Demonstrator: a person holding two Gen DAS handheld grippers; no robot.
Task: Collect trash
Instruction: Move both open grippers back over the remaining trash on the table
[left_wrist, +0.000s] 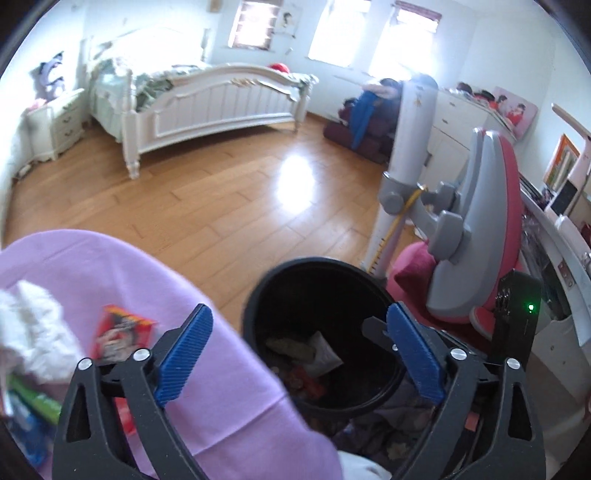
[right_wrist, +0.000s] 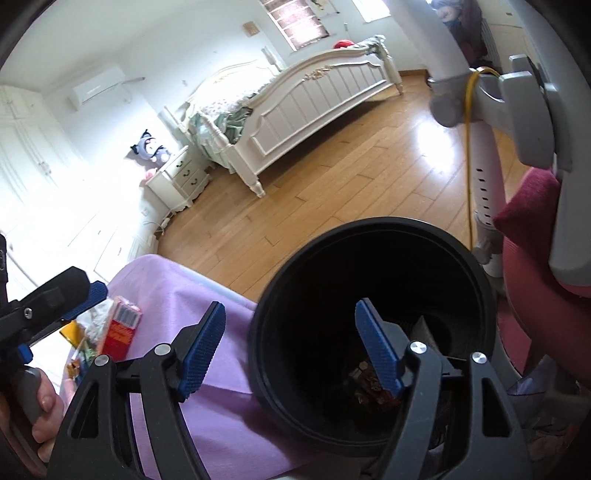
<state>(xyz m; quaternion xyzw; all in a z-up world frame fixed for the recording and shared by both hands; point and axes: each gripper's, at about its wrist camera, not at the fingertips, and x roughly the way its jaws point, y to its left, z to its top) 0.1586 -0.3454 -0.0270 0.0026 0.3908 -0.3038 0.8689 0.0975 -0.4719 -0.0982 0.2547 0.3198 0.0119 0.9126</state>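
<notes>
A black round bin (left_wrist: 258, 295) stands beside a surface covered with a purple cloth (left_wrist: 229, 387). Wrappers lie at its bottom, among them a white one (left_wrist: 322, 354). My left gripper (left_wrist: 299, 314) hangs open above the bin's left rim with nothing between its blue pads. On the cloth to its left lie a red packet (left_wrist: 122, 332), a white crumpled tissue (left_wrist: 33, 332) and green and blue wrappers (left_wrist: 29, 406). My right gripper (right_wrist: 290, 308) is open and empty, one finger over the bin (right_wrist: 369, 225), the other over the cloth. The red packet (right_wrist: 123, 325) lies to its left.
A pink and grey chair (left_wrist: 491, 221) and a white pole (left_wrist: 406, 155) stand right of the bin. A hand (right_wrist: 40, 398) holds the left gripper's handle, and one of its blue pads (right_wrist: 88, 301) reaches over the trash. Wooden floor (left_wrist: 221, 203) and a white bed (left_wrist: 207, 103) lie beyond.
</notes>
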